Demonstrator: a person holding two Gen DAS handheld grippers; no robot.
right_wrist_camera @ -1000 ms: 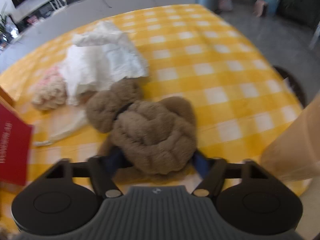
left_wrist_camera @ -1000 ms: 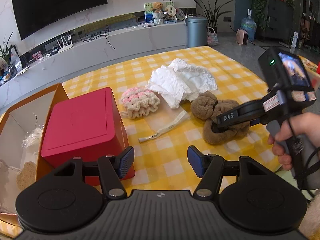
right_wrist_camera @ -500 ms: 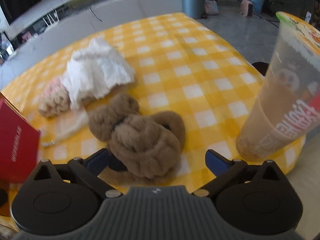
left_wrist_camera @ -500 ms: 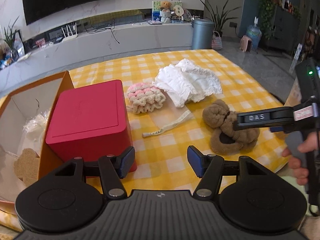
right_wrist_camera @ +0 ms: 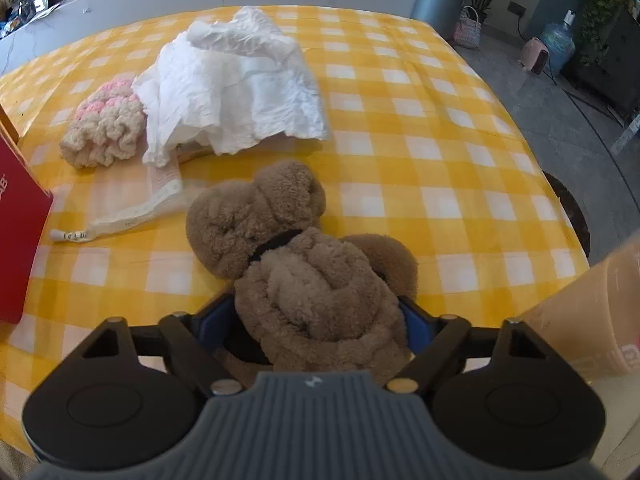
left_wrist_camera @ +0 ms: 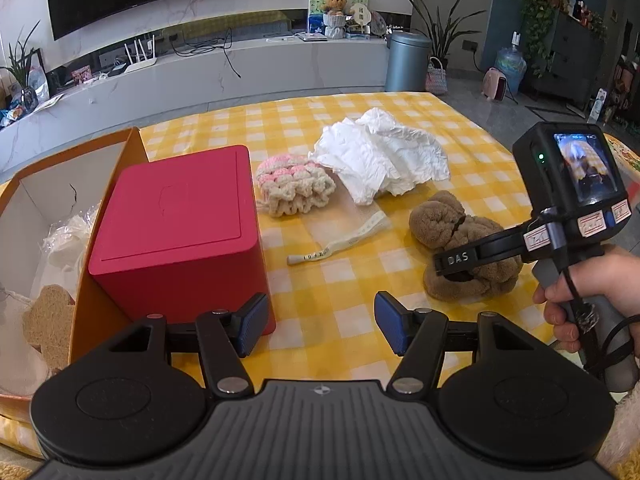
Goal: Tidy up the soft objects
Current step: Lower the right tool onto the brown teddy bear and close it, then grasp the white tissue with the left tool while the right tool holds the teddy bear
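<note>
A brown fluffy plush (right_wrist_camera: 296, 248) lies on the yellow checked table near its right edge; it also shows in the left wrist view (left_wrist_camera: 460, 240). My right gripper (right_wrist_camera: 316, 320) has its fingers on both sides of the plush's near part, pressing it. A white crumpled cloth (left_wrist_camera: 380, 160) and a pink and cream knitted piece (left_wrist_camera: 294, 188) lie further back. My left gripper (left_wrist_camera: 320, 324) is open and empty above the table's front, beside a red box (left_wrist_camera: 176, 224).
An open orange cardboard box (left_wrist_camera: 52, 240) at the left holds white stuffing and a brown piece. A white strap (left_wrist_camera: 340, 240) lies mid-table. A plastic cup (right_wrist_camera: 592, 312) stands at the right table edge, close to my right gripper.
My right gripper opened and pulled back half a second ago, then moved forward again and closed on the brown plush. My left gripper stayed open, with its view shifting slightly.
</note>
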